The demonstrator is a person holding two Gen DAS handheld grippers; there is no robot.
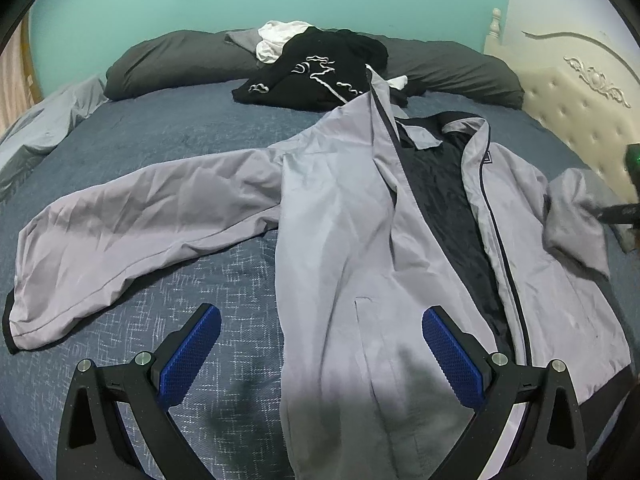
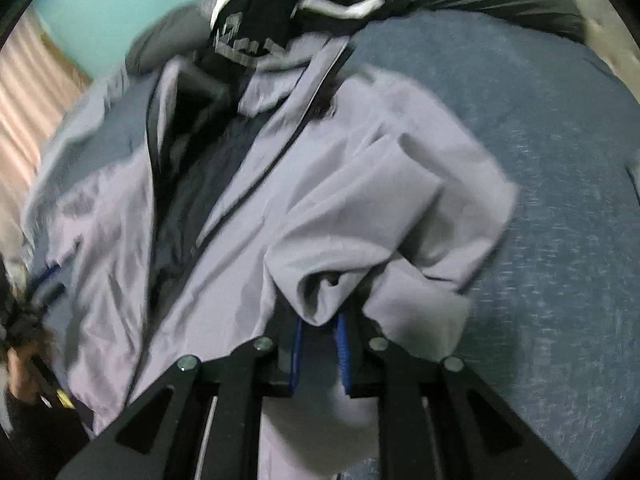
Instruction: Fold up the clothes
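A light grey jacket (image 1: 344,208) with dark lining lies unzipped on the blue bedspread (image 1: 168,136). One sleeve (image 1: 132,224) stretches out flat to the left. My left gripper (image 1: 320,320) hovers open over the jacket's lower front panel, nothing between its blue pads (image 1: 452,356). My right gripper (image 2: 320,320) is shut on the other sleeve (image 2: 384,200), which is bunched and lifted over the jacket's body (image 2: 224,216). In the left wrist view that raised sleeve (image 1: 576,220) shows at the far right, with the right gripper (image 1: 616,216) blurred behind it.
A black garment (image 1: 316,76) with white trim and a white cloth (image 1: 276,38) are piled near dark grey pillows (image 1: 176,60) at the head of the bed. A cream tufted headboard (image 1: 580,108) stands at right. A person's hand (image 2: 20,360) shows at the left edge.
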